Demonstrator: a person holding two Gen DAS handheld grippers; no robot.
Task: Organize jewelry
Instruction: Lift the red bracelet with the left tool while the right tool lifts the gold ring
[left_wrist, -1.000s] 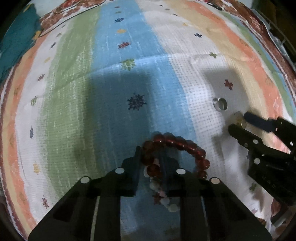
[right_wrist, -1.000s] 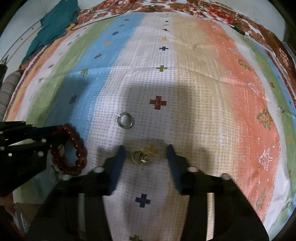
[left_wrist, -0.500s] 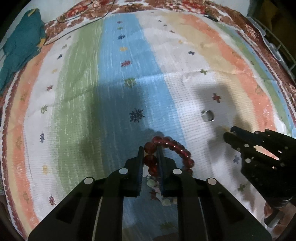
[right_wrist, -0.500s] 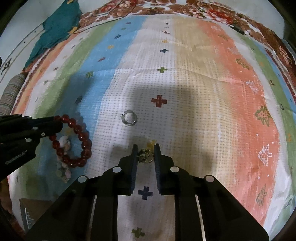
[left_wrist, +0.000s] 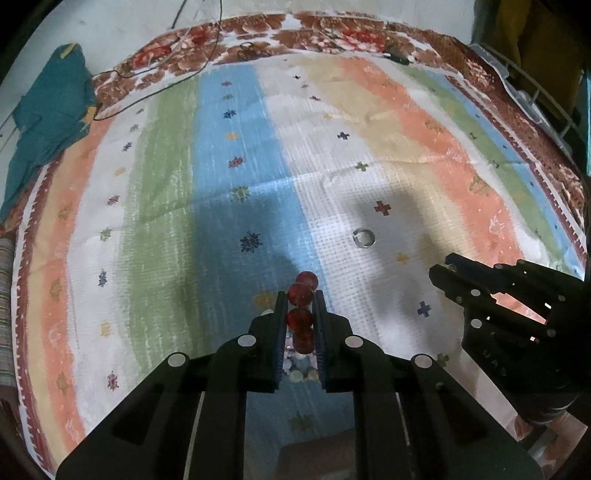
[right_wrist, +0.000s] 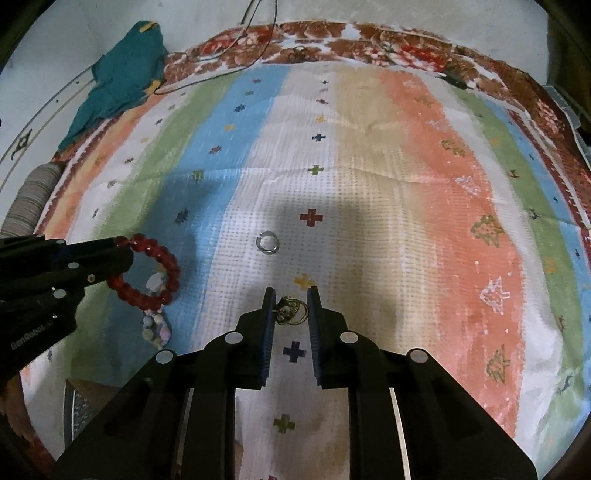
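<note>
Both pick-ups made, sorting still ahead — the left gripper (left_wrist: 300, 308) is clamped on a red beaded bracelet (right_wrist: 147, 271), the right gripper (right_wrist: 291, 308) pinches small gold wire earrings (right_wrist: 291, 312), while a silver open ring (right_wrist: 267, 243) lies on the striped cloth (right_wrist: 424, 184).

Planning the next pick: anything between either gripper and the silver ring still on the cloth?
Nothing visible. The silver ring lies alone on bare striped cloth, ahead of both grippers. But the left gripper is shut on the red bead bracelet and the right gripper on the gold rings.
</note>
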